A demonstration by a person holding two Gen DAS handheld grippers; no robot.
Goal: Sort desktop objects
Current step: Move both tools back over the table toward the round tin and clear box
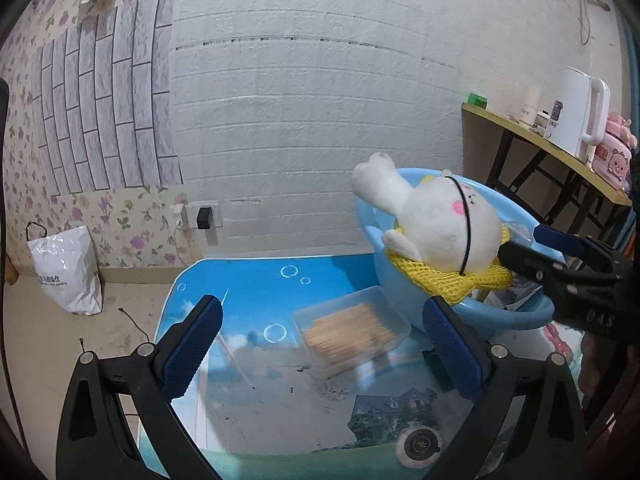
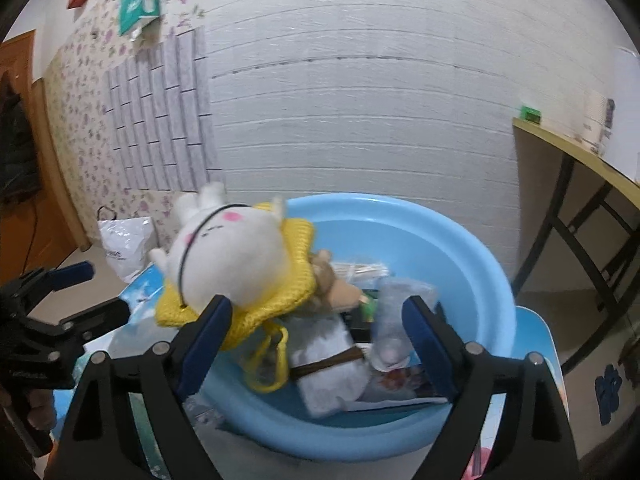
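The box point(image 1: 352, 330), a clear lidded one with pale sticks inside, is seen lying on the tabletop point(image 1: 256, 280) just beside the basin point(image 2: 460, 240), on its left in the left wrist view. The basin is already loaded: a white plush point(image 2: 232, 256) on a yellow knit piece point(image 2: 292, 236) is propped on its near-left rim, and a brown toy, a clear packet and other small items are heaped inside. The left gripper point(image 1: 320, 344) is held wide open with nothing in it, low over the tabletop and aimed at the box, which is framed between its fingers but not touched. The right gripper point(image 2: 316, 344) is likewise spread wide and empty, poised at the basin beside the plush. The step in hand is judged to be the pickup of the box, the last loose item seen. Next, the left gripper would need to be lowered astride the box, closed across it, and carried over the rim without the plush being knocked off.
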